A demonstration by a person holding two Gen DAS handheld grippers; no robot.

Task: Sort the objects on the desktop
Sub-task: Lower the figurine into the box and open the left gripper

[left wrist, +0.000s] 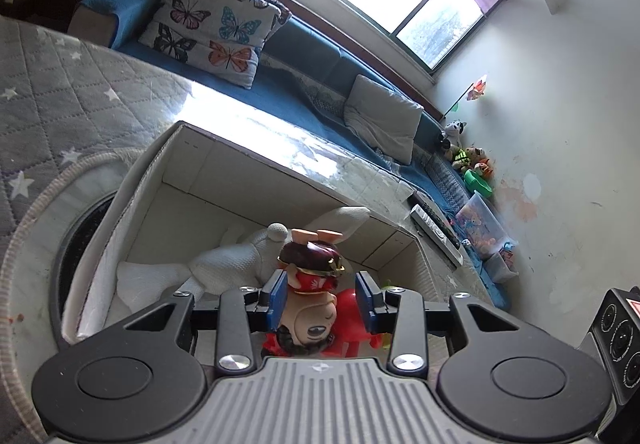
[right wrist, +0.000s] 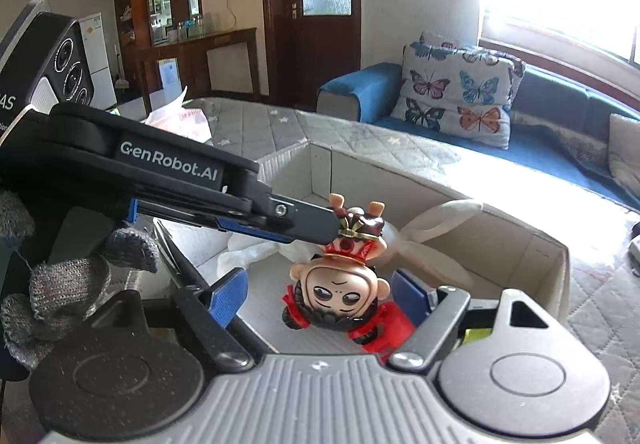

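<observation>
Black gripper [right wrist: 320,294], blue jaws; grey knit glove [right wrist: 60,284].

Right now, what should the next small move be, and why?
Probably lower the left gripper slightly. It appears to grip the figurine upside down over the open box, head nearest the floor, so resting it there first would make release gentler.

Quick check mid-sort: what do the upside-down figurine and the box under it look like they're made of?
Figurine: looks like hard moulded plastic or vinyl, glossy; highlights on the face, gold trim and red body. Box: seems stiff fabric-covered board, matte off-white; fold creases show in the inner walls. A soft white cloth lies inside.
</observation>
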